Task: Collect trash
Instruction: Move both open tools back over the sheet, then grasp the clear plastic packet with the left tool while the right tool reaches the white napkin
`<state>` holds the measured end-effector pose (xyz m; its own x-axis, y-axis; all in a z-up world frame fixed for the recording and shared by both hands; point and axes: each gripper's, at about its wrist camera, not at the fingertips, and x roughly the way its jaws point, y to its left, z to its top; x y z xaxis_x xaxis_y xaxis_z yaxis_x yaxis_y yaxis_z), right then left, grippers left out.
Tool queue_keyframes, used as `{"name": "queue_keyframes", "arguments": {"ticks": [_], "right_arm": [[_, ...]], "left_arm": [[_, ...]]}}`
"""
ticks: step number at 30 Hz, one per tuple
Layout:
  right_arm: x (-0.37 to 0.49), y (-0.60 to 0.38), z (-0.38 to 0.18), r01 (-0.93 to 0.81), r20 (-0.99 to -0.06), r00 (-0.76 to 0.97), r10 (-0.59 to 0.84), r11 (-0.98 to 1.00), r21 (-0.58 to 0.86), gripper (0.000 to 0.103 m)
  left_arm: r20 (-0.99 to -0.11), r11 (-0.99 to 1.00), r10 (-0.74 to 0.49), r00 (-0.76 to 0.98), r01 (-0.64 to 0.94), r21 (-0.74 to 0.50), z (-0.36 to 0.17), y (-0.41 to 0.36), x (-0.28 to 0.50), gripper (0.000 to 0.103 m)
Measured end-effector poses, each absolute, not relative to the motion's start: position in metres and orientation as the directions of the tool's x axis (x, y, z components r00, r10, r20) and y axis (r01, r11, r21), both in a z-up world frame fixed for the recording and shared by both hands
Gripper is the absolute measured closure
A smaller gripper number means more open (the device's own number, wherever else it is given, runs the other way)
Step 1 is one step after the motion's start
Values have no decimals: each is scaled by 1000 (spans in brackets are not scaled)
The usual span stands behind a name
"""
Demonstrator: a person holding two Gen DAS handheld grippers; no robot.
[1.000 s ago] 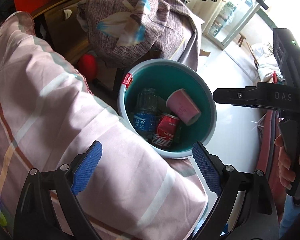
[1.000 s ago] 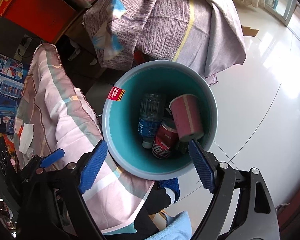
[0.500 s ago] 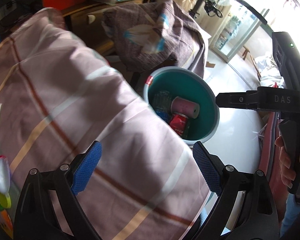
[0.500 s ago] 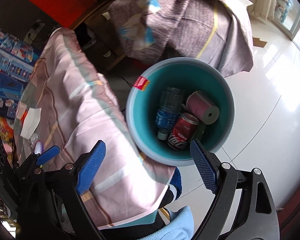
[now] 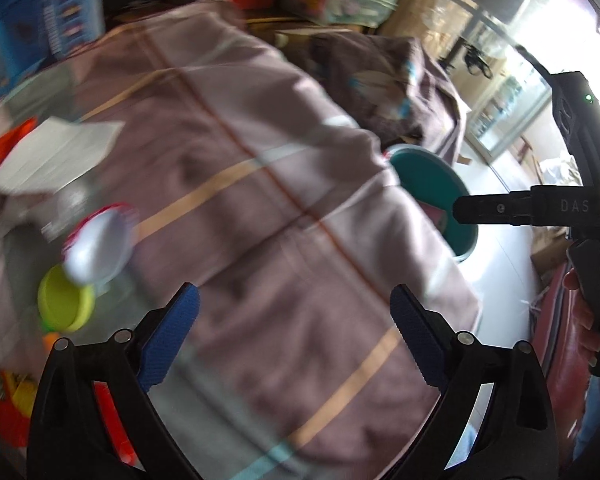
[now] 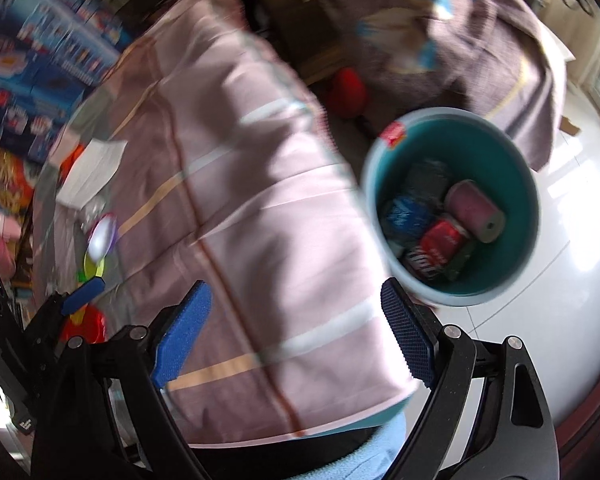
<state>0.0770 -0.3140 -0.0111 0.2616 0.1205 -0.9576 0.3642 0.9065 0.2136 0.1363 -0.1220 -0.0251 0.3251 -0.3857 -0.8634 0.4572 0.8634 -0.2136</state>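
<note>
Both views are blurred. The left gripper (image 5: pixel 292 332) hangs over a tabletop draped in a pink striped cloth (image 5: pixel 260 208), its jaws spread wide with nothing between the blue pads. The right gripper (image 6: pixel 296 336) is over the same cloth (image 6: pixel 260 208), its jaws also wide and holding nothing; in the left wrist view it shows at the right edge as a black handle (image 5: pixel 580 208) gripped by a hand (image 5: pixel 588 320).

The trash bin (image 6: pixel 532 200) (teal inside, pale rim) stands on the white floor (image 6: pixel 580 240) just beyond the right edge of the cloth. Inside it lie a red can (image 6: pixel 440 240), a plastic bottle with a blue label (image 6: pixel 404 212) and a pink cup (image 6: pixel 474 210) on its side, all touching one another. From the left wrist view only part of the bin (image 5: pixel 428 176) shows past the cloth's edge.

At the far left of the tabletop lie a white sheet of paper (image 5: pixel 56 152), a round white-topped item with a red rim (image 5: pixel 100 248) and, just beside it, a yellow-green lid (image 5: pixel 66 304); what those two are exactly I cannot tell. A brown cloth (image 6: pixel 480 48) covers furniture behind the bin.
</note>
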Motion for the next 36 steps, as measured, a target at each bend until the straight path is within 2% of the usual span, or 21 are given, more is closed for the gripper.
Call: {"name": "queue_keyframes", "arguments": {"ticks": [13,17,24,30,36], "right_arm": [[132,-179,-22,155,-975,170,145,973,171,20],[146,-140,-27,91,-978,147,151,982,165,20],[162,-90,-32,19,-981,109,159,987,162,20],[178,-58,-39,-40,-985,82,155,988,152,20],[204,-44,-47,-55,-990,64,126,991,122,20]], "left_arm": [[-873,963,-230,429,227,-142,-26,58,116,7],[-875,978,-203,439,128,-163,-30,111,114,7],[-877,987,-161,452,46,-157,-33,161,114,7],[-877,968,-180,445,-78,-238,-40,213,122,7],[-887,966,-118,446,-157,-207,-47,235,138,7]]}}
